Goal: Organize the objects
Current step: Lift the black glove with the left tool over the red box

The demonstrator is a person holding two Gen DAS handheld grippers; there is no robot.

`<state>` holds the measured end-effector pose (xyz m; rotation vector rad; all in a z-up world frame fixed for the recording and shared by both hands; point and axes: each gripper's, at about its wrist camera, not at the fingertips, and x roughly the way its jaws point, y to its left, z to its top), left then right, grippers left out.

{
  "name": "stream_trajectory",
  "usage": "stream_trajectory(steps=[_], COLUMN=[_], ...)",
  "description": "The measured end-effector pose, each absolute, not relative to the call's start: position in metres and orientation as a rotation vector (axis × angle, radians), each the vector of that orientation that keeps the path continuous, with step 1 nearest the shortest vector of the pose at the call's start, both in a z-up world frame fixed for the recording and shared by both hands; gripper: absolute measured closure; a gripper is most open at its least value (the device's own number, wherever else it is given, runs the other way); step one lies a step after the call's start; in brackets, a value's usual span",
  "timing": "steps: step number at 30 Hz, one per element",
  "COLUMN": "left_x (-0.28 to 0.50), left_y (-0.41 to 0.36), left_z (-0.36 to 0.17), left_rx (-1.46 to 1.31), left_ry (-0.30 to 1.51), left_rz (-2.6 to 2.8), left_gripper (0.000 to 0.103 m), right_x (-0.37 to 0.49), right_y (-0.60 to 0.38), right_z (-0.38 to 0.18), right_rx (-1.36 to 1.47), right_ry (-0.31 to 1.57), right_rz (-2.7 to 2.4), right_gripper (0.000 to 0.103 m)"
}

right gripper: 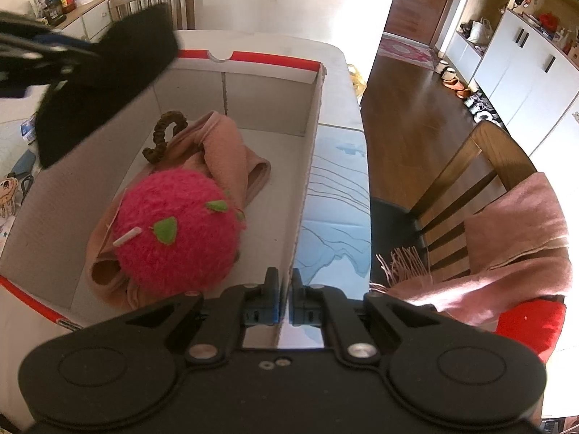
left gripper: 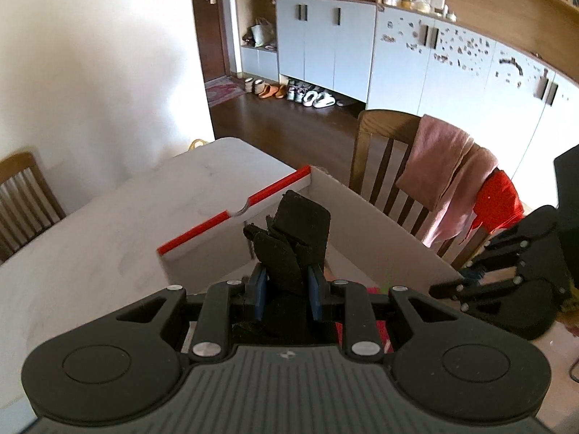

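Observation:
My left gripper (left gripper: 287,284) is shut on a folded black cloth (left gripper: 296,238) and holds it over the open cardboard box (left gripper: 362,224). In the right wrist view the black cloth (right gripper: 105,83) hangs above the box's left wall. My right gripper (right gripper: 286,289) is shut on the right wall of the box (right gripper: 300,217). Inside the box lie a fuzzy pink ball-shaped hat with green leaves (right gripper: 177,231), a tan garment (right gripper: 224,155) and a brown scrunchie (right gripper: 163,137).
The box has a red-edged flap (left gripper: 235,213) and sits on a white table (left gripper: 108,217). A light blue printed mat (right gripper: 336,209) lies right of the box. A wooden chair (left gripper: 391,166) draped with a pink scarf (left gripper: 445,170) stands at the table's right side.

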<state>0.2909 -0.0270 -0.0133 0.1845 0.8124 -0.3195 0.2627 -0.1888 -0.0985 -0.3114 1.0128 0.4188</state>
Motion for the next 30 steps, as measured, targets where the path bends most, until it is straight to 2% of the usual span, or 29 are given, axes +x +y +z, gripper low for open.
stream_trajectory(steps=[18,30], left_x=[0.364,0.396], left_y=[-0.081,-0.088], left_z=[-0.067,-0.100], left_rx=[0.307,0.325], left_ry=[0.912,0.998], left_rz=[-0.376,-0.353], left_gripper=[0.080,0.080], right_x=[0.267,0.268], right_y=[-0.195,-0.195], right_z=[-0.100,-0.098], right_rx=[-0.287,-0.281], right_ry=[1.023,1.033], right_rz=[0.451,0.457], right_gripper=[0.098,0.098])
